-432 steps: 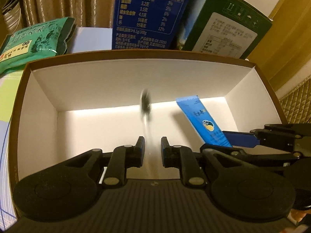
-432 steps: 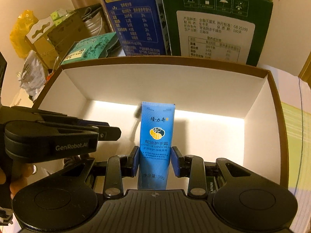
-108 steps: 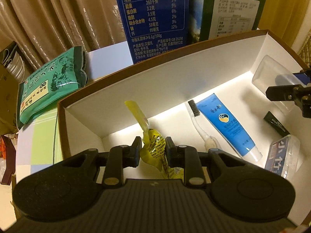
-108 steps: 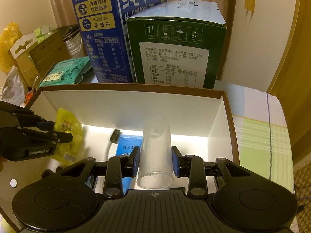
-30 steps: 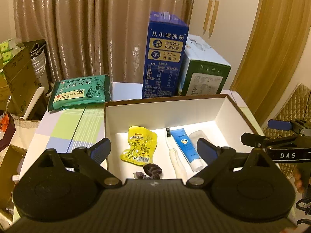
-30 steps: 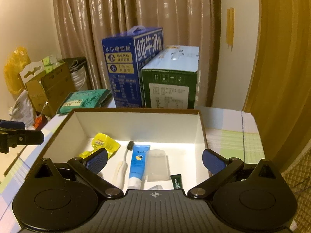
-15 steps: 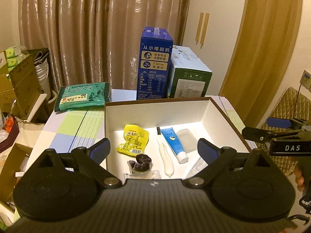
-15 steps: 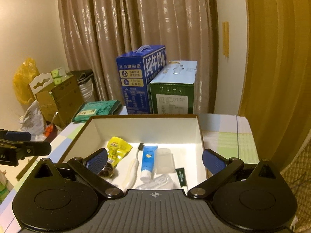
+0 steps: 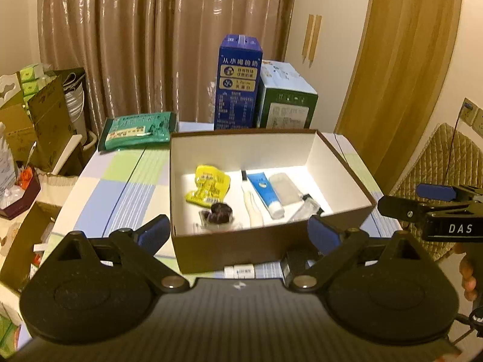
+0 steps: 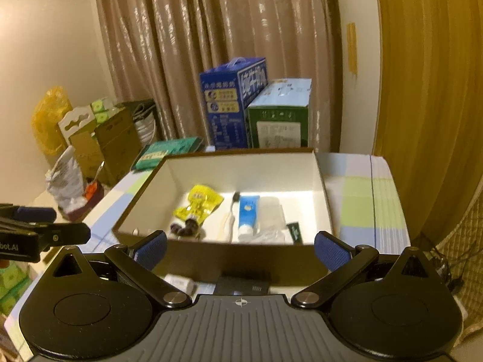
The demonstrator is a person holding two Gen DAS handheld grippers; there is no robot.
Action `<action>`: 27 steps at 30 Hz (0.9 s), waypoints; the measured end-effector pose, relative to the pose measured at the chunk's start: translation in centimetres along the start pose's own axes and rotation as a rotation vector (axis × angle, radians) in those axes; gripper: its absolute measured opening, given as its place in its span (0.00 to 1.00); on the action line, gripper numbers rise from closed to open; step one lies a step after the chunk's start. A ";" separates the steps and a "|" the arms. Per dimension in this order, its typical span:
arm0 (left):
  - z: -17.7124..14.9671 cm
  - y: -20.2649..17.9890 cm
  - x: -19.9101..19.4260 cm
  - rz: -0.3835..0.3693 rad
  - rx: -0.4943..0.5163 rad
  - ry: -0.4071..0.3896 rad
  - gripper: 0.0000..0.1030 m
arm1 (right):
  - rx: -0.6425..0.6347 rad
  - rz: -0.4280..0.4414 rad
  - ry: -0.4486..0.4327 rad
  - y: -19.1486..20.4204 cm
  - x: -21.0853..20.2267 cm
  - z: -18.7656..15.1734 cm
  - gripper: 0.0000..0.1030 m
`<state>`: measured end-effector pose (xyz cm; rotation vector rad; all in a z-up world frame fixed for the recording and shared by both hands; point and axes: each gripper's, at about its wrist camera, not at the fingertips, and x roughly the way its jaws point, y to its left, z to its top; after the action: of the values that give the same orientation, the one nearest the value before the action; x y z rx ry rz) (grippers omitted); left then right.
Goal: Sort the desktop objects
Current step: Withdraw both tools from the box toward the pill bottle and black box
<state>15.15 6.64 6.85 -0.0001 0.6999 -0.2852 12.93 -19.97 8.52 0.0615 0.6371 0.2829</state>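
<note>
Overhead, the left gripper [image 9: 238, 235] hovers with its blue-padded fingers [image 9: 152, 235] spread wide, holding nothing, and the right gripper [image 10: 240, 249] is equally wide and empty. Both hang above the near wall of the brown cardboard box with white lining [image 9: 265, 246] on the checked desk [image 9: 120, 187]. Inside lie a yellow snack packet [image 9: 208, 188], a white toothbrush [image 9: 252, 203], a blue hand-cream tube [image 9: 265, 193] and a clear plastic cup [image 9: 285, 188], with bare floor along the right wall.
</note>
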 end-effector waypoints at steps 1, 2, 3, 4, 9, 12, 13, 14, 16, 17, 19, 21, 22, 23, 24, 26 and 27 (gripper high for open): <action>-0.3 0.0 -0.2 0.000 0.001 0.005 0.93 | -0.004 0.001 0.008 0.2 -0.1 -0.3 0.98; -0.6 -0.1 -0.4 -0.001 0.002 0.009 0.93 | -0.007 0.005 0.017 0.3 -0.3 -0.7 0.98; -0.9 -0.2 -0.6 -0.003 0.004 0.015 0.93 | -0.009 0.008 0.026 0.4 -0.5 -1.0 0.98; -1.1 -0.2 -0.7 -0.004 0.005 0.018 0.93 | -0.011 0.010 0.034 0.5 -0.6 -1.4 0.98; -2.1 -0.5 -1.6 -0.004 0.015 0.032 0.93 | -0.014 0.006 0.062 0.9 -1.0 -2.7 0.98; -2.5 -0.6 -1.8 -0.003 0.015 0.040 0.93 | -0.005 0.010 0.085 1.0 -1.0 -3.4 0.98; -2.7 -0.7 -1.8 -0.003 0.017 0.043 0.93 | -0.003 0.009 0.093 1.0 -1.0 -3.6 0.98; -2.9 -0.8 -1.9 -0.002 0.019 0.046 0.93 | -0.001 0.008 0.101 1.1 -1.0 -4.0 0.98; -3.3 -0.9 -1.7 0.003 0.022 0.058 0.93 | 0.005 0.006 0.118 1.1 -0.9 -4.5 0.98; -3.5 -1.0 -1.6 0.007 0.023 0.066 0.93 | 0.009 0.006 0.125 1.1 -0.8 -4.6 0.98; -4.1 -0.9 -1.4 0.011 0.021 0.083 0.93 | 0.015 0.006 0.140 1.1 -0.6 -5.0 0.98; -4.6 -0.9 -1.1 0.017 0.021 0.101 0.93 | 0.022 0.003 0.154 1.1 -0.4 -5.4 0.98; -4.9 -0.9 -1.0 0.022 0.023 0.107 0.93 | 0.025 0.002 0.162 1.1 -0.3 -5.6 0.98; -5.1 -0.9 -1.0 0.027 0.026 0.111 0.93 | 0.029 0.001 0.170 1.1 -0.2 -5.8 0.98; -5.3 -0.9 -0.9 0.029 0.028 0.116 0.93 | 0.032 0.000 0.177 1.1 0.0 -6.0 0.98; -5.7 -0.9 -0.8 0.029 0.031 0.126 0.93 | 0.038 -0.002 0.190 1.1 0.3 -6.3 0.98; -5.8 -0.9 -0.6 0.031 0.032 0.130 0.93 | 0.041 -0.005 0.198 1.2 0.5 -6.5 0.98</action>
<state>10.75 6.52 2.87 0.0600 0.8232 -0.2681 9.19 -18.91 3.14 0.0714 0.8401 0.2737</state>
